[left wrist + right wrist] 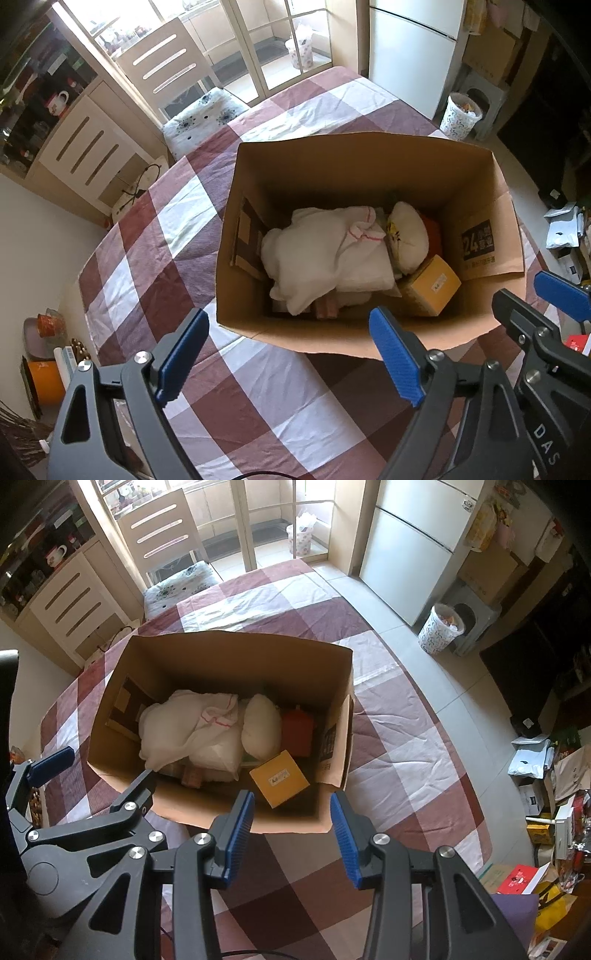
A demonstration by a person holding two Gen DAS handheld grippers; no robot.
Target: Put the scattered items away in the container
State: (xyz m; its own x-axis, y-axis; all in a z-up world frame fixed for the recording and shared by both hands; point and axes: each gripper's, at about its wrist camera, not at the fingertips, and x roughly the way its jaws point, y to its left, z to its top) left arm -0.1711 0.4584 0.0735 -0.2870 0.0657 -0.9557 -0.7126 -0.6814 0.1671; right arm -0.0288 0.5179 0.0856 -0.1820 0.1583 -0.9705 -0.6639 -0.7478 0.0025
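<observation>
Here one cardboard box [354, 166] stands open-topped at the centre of both views, on a table spread with a checked cloth [155, 236] of maroon, white and grey squares. Inside the box lie one crumpled white cloth [325, 254] with a thin red stripe, one rounded cream cushion [408, 236], one square yellow carton [432, 284] tilted at the lower right of the interior, and one red item [297, 733] seen only in the right wrist view, beside the cushion. Two grippers show, each with two blue ribbed pads on dark angular frames. The left gripper [291, 360], at the bottom of its own view, has its jaws spread wide with nothing between them, over the box's near rim. The right gripper [291, 836], at the bottom of its view, stands partly open, its pads apart and gripping nothing, just short of the box's near wall. One slatted wooden chair [173, 66] with a flowered seat stands at the upper left.
</observation>
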